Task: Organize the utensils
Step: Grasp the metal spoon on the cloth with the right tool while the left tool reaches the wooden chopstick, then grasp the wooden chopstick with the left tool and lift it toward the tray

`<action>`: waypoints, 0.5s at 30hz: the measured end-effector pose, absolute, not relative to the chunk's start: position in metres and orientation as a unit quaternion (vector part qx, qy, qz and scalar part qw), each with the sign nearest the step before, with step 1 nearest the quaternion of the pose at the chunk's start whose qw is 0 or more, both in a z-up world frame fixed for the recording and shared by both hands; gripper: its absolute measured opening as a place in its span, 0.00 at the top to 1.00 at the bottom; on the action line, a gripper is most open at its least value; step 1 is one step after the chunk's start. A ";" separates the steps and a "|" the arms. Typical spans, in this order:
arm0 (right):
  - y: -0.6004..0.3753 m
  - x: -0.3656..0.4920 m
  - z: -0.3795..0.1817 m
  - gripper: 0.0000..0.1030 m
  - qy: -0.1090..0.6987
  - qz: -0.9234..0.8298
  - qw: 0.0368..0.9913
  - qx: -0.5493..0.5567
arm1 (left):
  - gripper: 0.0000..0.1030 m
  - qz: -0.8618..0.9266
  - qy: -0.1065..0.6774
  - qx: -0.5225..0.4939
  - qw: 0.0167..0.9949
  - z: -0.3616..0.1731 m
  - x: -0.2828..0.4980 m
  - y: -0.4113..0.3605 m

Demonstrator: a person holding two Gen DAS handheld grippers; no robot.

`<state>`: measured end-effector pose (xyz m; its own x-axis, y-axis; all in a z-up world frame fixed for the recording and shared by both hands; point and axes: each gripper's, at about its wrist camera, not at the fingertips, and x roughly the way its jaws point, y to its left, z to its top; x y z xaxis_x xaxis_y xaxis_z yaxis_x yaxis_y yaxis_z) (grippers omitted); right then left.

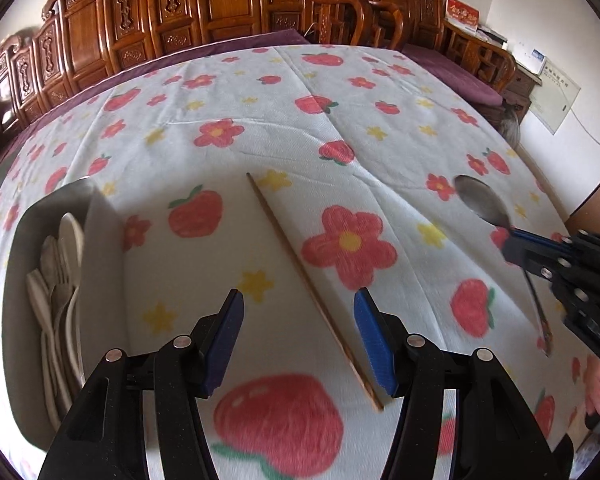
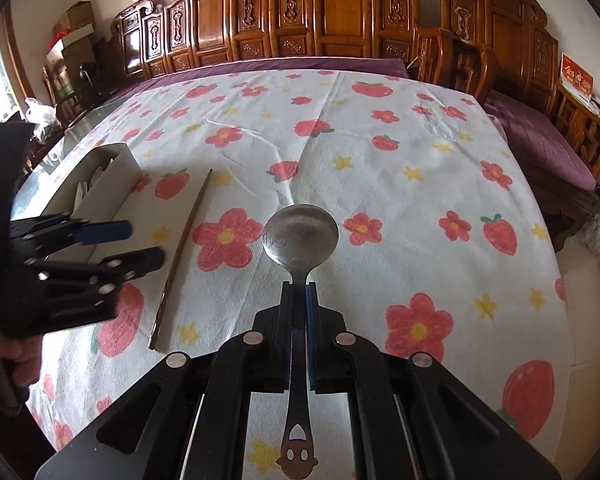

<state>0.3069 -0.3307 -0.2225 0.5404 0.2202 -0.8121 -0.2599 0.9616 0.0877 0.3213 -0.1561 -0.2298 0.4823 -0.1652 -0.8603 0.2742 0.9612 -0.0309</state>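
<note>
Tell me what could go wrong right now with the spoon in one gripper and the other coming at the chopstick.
1. The right gripper pinches the metal spoon only at its thin neck, so the spoon may swivel or slip.
2. The left gripper is open over the chopstick, which lies flat on the tablecloth; the pads may snag cloth or roll it away.
3. The box already holds spoons, so the two grippers may crowd each other there.

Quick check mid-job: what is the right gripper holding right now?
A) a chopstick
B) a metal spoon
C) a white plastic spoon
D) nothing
B: the right gripper is shut on the neck of the metal spoon, bowl forward; the chopstick lies loose on the tablecloth.
</note>
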 end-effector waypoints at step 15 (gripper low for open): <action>-0.331 0.303 -0.225 0.93 0.461 0.137 0.876 -0.029 | 0.92 -0.137 0.502 0.056 0.852 -0.253 0.339 -0.169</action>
<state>0.3029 -0.3309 -0.2249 0.5379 0.2145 -0.8153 -0.2673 0.9606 0.0763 0.3395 -0.1694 -0.2534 0.4582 -0.1767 -0.8711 0.2897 0.9562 -0.0416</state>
